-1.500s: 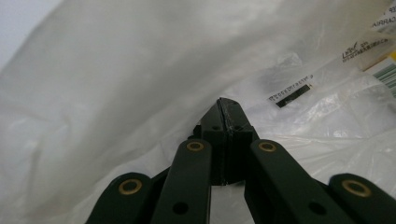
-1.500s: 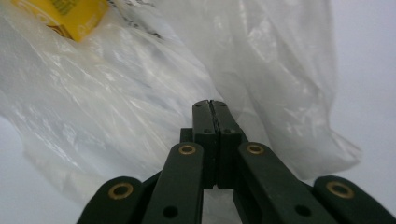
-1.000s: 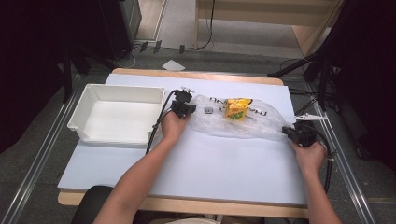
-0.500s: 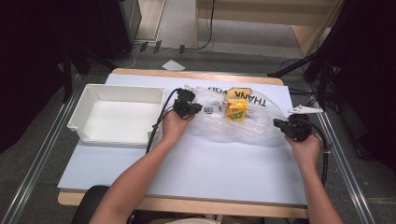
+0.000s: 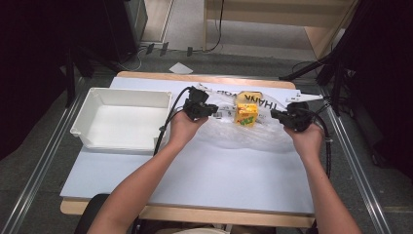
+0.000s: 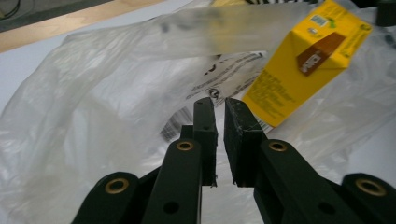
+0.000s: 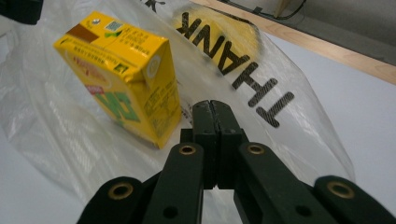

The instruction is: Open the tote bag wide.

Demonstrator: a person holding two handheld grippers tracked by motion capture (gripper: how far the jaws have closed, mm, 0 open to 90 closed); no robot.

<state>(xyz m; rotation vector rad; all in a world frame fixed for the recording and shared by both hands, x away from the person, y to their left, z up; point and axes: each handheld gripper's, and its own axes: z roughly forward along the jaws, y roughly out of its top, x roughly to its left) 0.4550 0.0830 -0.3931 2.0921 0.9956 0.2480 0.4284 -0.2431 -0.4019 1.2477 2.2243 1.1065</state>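
White table (image 5: 204, 185) bears a bag (image 5: 253, 139) veiling its carton (image 5: 246, 114).

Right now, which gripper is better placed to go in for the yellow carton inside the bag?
Probably left. The left gripper sits close beside the yellow carton, at the bag edge, while the right gripper pinches bag film farther off.

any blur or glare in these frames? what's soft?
High view: evenly lit, soft; plastic bag washes pale against the table. Left gripper view: bag's top fold smeared, yellow drink carton print slightly soft, claw sharp. Right gripper view: carton fairly crisp; yellow patch behind the THANK lettering is blurred.
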